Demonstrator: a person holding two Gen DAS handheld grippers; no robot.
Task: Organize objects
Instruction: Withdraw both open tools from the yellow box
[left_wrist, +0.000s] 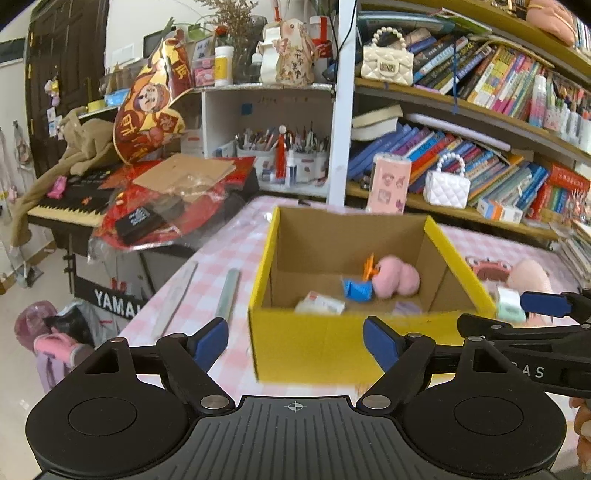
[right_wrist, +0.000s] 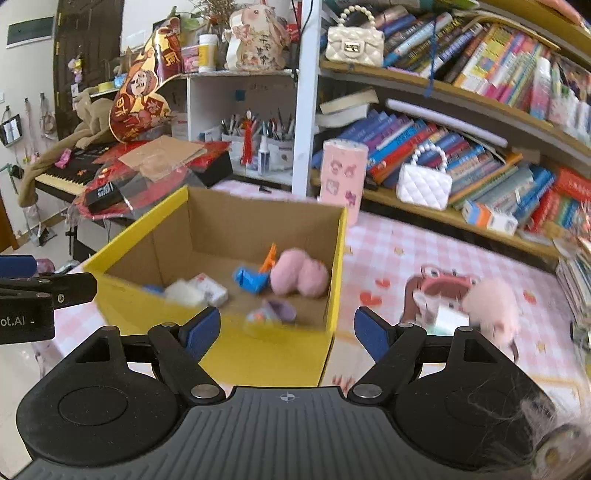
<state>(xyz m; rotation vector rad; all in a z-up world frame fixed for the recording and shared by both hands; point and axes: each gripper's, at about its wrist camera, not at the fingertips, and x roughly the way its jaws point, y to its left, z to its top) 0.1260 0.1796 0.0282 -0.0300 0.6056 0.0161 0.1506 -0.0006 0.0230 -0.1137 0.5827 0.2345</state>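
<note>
The box (left_wrist: 328, 332) sits just ahead of both grippers, toys (left_wrist: 395, 277) inside it, shelves (left_wrist: 461, 110) behind, keyboard (left_wrist: 70, 210) far left.

Both tongs, left tongs (left_wrist: 295, 341) and right tongs (right_wrist: 288, 328), are matte black with blue pads and silver pivot screws.

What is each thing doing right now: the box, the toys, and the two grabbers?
Yellow cardboard box: open on top, partly filled.
Pink fluffy plush: lying inside the box.
Blue folded paper toy: inside the box, beside the plush.
Left gripper: open, holding nothing.
Right gripper: open, holding nothing.
</note>
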